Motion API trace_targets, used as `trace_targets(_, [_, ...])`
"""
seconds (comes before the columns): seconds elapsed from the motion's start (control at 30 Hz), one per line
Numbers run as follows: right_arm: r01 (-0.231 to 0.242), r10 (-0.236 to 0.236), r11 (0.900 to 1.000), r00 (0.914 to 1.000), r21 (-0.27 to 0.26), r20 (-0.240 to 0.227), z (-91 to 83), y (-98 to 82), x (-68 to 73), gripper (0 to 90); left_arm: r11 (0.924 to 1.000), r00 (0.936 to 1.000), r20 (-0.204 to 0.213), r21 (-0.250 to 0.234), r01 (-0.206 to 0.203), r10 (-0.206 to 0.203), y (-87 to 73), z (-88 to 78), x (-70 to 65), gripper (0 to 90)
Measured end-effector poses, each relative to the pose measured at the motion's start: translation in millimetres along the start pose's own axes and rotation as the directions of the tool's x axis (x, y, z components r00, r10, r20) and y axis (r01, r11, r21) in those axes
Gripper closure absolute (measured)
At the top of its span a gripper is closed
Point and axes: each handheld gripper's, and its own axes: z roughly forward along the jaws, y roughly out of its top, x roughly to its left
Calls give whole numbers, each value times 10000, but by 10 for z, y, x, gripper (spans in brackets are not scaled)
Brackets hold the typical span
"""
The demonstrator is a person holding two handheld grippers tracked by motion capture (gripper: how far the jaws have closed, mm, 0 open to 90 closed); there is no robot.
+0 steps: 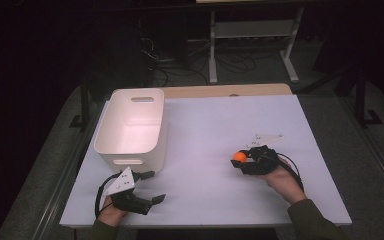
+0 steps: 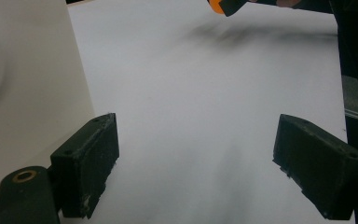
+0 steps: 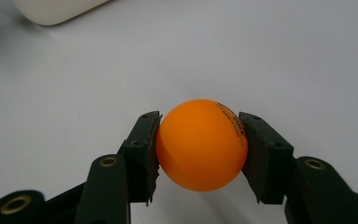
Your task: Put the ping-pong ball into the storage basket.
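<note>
Orange ball (image 3: 200,144), with a line of small dark print curving over its upper right side, sits clamped between the two black jaws of the right gripper (image 3: 199,154), one pad pressed against each side of it. From above, the ball (image 1: 239,156) shows at the front tip of the right gripper (image 1: 241,159), over the right half of the white table (image 1: 215,130), and the person's right hand (image 1: 282,180) grips the tool from behind, a dark green sleeve (image 1: 312,220) covering the forearm. A cable loops out from the gripper's right side. The left gripper (image 1: 156,186) lies low near the table's front left corner, held by the left hand (image 1: 111,212), its grey three-cornered plate facing up; its jaws stand spread wide apart with nothing between them. In the left gripper view those two pads frame bare table, the white bin's wall (image 2: 28,93) rises just beside the left pad, and the ball (image 2: 215,5) peeks in at the top edge, far across the surface. The white bin (image 1: 132,127), a rounded tub with a slot handle in its far wall, stands on the left half of the table, just beyond the left gripper and well apart from the ball. Its interior looks bare. Beyond the table's far edge lie a wooden strip, tangled cables and a white metal frame on the dark floor.
</note>
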Motion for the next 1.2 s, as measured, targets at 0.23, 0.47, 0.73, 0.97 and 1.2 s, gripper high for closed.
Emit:
trace_targets(0.23, [55, -54, 10000, 9999, 33, -111, 43, 43, 34, 494, 10000, 10000, 8, 4, -19, 19, 0, -1, 0, 141])
trace_targets(0.47, [108, -107, 9999, 9997, 16, -238, 79, 82, 55, 494, 10000, 10000, 10, 0, -14, 14, 0, -1, 0, 141])
trace_targets(0.73, [157, -155, 9999, 9991, 35, -396, 125, 118, 83, 494, 10000, 10000, 5, 0, -29, 29, 0, -1, -1, 141])
trace_targets(0.97, [216, -213, 9998, 9986, 52, -490, 163, 147, 112, 495, 10000, 10000, 4, -11, -30, 30, 0, -1, -3, 141])
trace_targets(1.2, [255, -251, 9997, 9978, 67, -607, 202, 182, 143, 495, 10000, 10000, 2, -6, -32, 32, 0, -2, -2, 140])
